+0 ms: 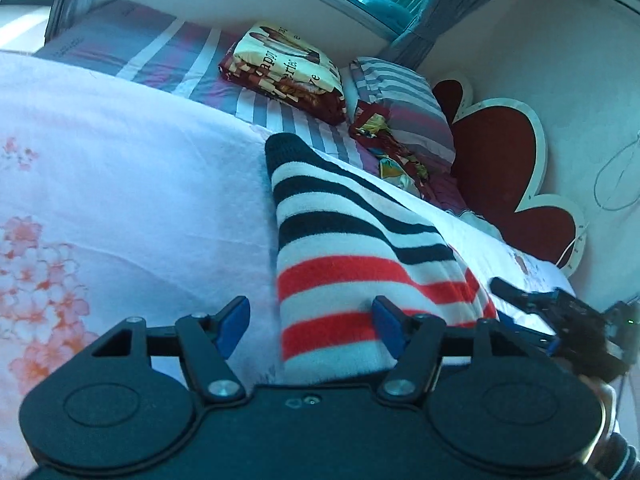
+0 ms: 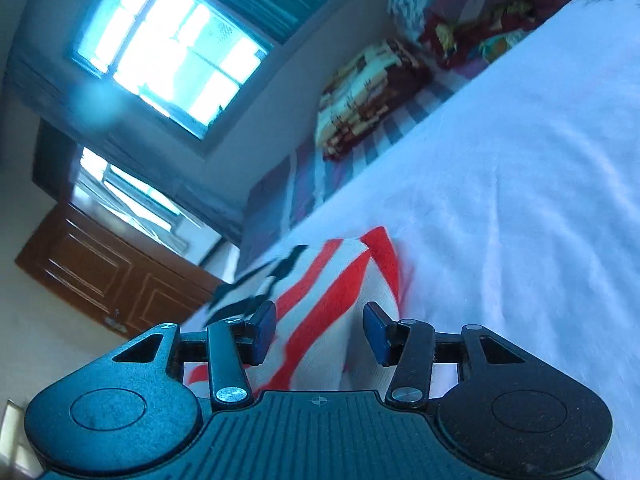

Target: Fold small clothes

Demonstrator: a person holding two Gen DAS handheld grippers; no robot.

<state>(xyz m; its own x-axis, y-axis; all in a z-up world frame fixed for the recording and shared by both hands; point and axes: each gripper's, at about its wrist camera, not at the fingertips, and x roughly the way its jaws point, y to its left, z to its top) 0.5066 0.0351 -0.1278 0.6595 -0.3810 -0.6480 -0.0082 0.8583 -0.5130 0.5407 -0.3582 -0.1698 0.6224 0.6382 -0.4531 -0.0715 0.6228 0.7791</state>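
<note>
A striped knit garment with navy, white and red bands lies on the pale floral sheet. My left gripper is open, its blue-padded fingers spread across the garment's near red-striped end. My right gripper is open over the garment's red and white striped end, which rises between its fingers. The right gripper also shows in the left wrist view, at the garment's right edge.
The bed has a striped grey and purple cover with a folded patterned blanket and pillows at the far side. A red flower-shaped headboard stands at the right. A window and a wooden door are beyond.
</note>
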